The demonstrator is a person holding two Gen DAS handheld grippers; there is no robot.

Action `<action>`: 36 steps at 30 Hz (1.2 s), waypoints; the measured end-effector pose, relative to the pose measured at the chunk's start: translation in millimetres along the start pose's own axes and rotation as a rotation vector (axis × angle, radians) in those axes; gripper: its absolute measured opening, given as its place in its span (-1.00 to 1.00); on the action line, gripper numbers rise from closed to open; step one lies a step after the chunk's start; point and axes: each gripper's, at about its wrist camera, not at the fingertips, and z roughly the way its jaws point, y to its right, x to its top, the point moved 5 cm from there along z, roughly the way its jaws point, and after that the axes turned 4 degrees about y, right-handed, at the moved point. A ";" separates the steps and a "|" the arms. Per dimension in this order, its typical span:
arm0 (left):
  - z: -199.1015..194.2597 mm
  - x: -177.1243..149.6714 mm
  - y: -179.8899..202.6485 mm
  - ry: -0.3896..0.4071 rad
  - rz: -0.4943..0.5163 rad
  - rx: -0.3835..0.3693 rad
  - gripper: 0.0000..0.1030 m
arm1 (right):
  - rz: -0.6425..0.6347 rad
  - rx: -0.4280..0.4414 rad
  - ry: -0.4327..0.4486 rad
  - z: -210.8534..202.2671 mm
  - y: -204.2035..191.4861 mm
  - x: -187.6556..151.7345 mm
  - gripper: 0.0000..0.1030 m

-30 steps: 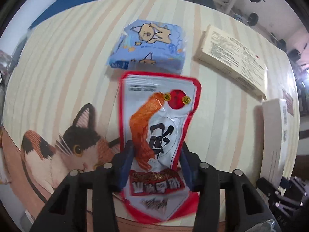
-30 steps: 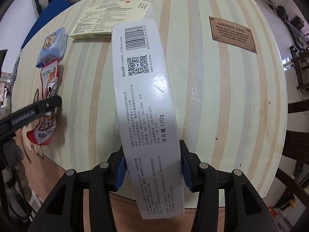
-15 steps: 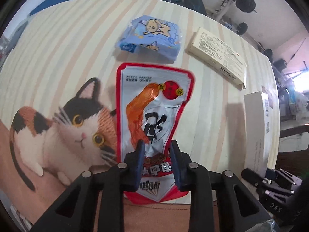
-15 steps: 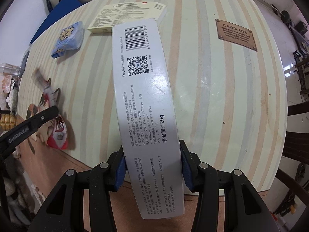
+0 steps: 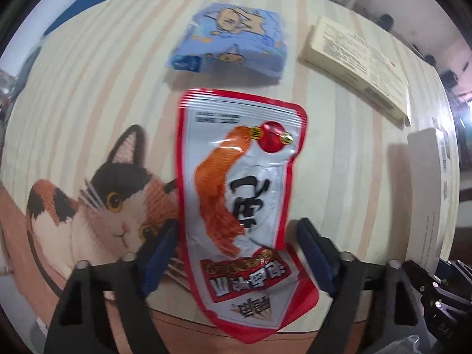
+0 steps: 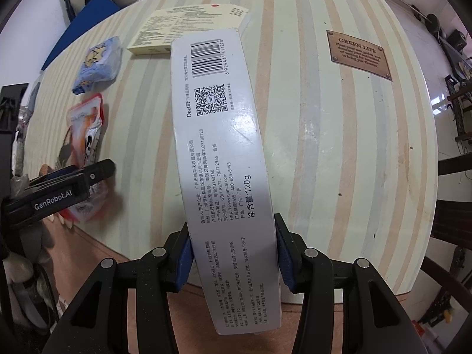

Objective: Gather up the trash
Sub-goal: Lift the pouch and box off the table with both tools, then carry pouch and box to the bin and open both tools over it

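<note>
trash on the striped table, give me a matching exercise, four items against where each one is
Items:
1. red snack pouch
2. white toothpaste box
3. blue tissue pack
4. cream box

Places:
A. clamped in the right gripper
B. lying past the white box's far end
C. between the open fingers of the left gripper
D. on the table just beyond the pouch

Pairs: 1-C, 2-A, 3-D, 4-B

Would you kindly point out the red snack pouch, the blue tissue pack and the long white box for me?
red snack pouch [image 5: 236, 194]: left wrist view, on its white middle panel.
blue tissue pack [image 5: 233, 39]: left wrist view, on its printed top face.
long white box [image 6: 224, 147]: right wrist view, on its printed upper face.
</note>
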 end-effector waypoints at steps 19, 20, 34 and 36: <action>-102.6 -71.7 -76.8 0.123 -0.117 -0.181 0.06 | -0.036 0.071 0.037 -25.5 -3.0 -18.4 -0.02; -108.0 -80.4 -81.4 0.134 -0.125 -0.182 0.06 | -0.038 0.080 0.040 -29.2 -5.0 -23.5 -0.02; -164.7 -265.1 -107.2 0.228 -0.175 -0.242 0.06 | -0.124 0.183 0.088 -95.2 -84.5 -189.7 -0.02; -168.4 -305.8 -122.0 0.223 -0.196 -0.243 0.06 | -0.140 0.188 0.085 -98.3 -97.8 -228.7 -0.02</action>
